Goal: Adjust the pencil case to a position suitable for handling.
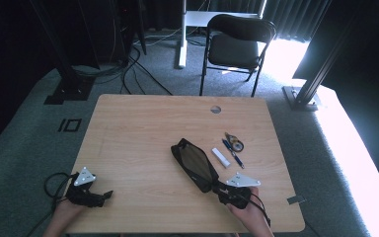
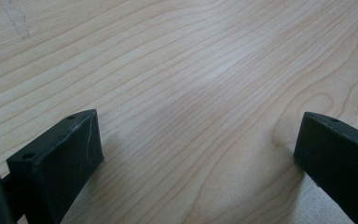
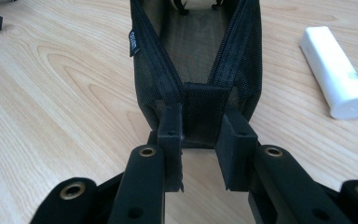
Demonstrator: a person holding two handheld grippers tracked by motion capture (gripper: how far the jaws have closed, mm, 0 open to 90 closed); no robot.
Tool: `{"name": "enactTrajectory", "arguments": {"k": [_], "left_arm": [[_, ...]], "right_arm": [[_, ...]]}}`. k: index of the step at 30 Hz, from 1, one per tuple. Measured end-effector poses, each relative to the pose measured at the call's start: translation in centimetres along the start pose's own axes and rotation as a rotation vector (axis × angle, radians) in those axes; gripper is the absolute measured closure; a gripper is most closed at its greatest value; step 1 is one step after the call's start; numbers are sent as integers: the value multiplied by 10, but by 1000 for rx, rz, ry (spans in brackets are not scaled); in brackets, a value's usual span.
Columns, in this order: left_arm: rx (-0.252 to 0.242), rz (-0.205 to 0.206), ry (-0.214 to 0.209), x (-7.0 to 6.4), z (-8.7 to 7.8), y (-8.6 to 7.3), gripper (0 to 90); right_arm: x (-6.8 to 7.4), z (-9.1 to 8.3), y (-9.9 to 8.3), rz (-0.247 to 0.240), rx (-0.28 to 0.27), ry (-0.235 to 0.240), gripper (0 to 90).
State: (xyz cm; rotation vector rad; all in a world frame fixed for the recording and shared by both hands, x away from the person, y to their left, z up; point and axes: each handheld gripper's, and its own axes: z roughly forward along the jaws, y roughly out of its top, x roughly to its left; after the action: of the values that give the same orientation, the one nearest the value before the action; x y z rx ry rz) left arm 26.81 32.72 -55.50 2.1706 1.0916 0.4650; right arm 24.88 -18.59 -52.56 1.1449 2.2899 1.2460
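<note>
My right gripper (image 3: 204, 140) is clamped on the near end tab of the black mesh pouch (image 1: 193, 163), jaws pinching the fabric from both sides. The pouch sits unzipped at about 4 o'clock from the table's middle, running diagonally up toward 11 o'clock from my right hand (image 1: 249, 215). In the right gripper view its far end is cut off by the top edge, and I can't make out whether anything's inside; the mesh is just dark in there.

My left gripper (image 1: 86, 193) rests at roughly 7 o'clock near the table's front edge, jaws spread wide with nothing but bare wood between them.

Just beside the pouch at 3 o'clock lies a white tube-shaped thing (image 3: 339, 77), its label too blurry to read. Past that there's a blue pen (image 1: 232, 152) and a small round object (image 1: 235, 144) touching it; too small to tell what it is.

The wooden table (image 1: 143, 128) is light-grained, with a grommet hole (image 1: 215, 109) near the far edge. It stands on grey carpet (image 1: 24, 133), with a black folding chair (image 1: 238, 42) at 12 o'clock, cables (image 1: 138, 66) trailing on the floor, and a blown-out glare at 2 o'clock.
</note>
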Motion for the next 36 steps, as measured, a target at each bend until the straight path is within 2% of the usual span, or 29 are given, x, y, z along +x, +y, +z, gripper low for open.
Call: {"name": "enactTrajectory", "arguments": {"k": [9, 14, 19, 25, 26, 34, 36], "left_arm": [[0, 0, 0, 0, 0, 0, 11], [0, 0, 0, 0, 0, 0, 11], [0, 0, 0, 0, 0, 0, 11], [0, 0, 0, 0, 0, 0, 11], [0, 0, 0, 0, 0, 0, 11], [0, 0, 0, 0, 0, 0, 11], [0, 0, 0, 0, 0, 0, 11]], "right_arm": [[3, -14, -12, -10, 14, -9, 726], [3, -21, -17, 1, 13, -11, 722], [3, -22, -18, 16, 23, -8, 674], [1, -31, -16, -3, 8, 17, 574], [-1, -33, -17, -12, 11, 15, 558], [-20, -43, -27, 13, 3, -61, 527], [-22, -43, -27, 17, 1, -68, 527]]}}
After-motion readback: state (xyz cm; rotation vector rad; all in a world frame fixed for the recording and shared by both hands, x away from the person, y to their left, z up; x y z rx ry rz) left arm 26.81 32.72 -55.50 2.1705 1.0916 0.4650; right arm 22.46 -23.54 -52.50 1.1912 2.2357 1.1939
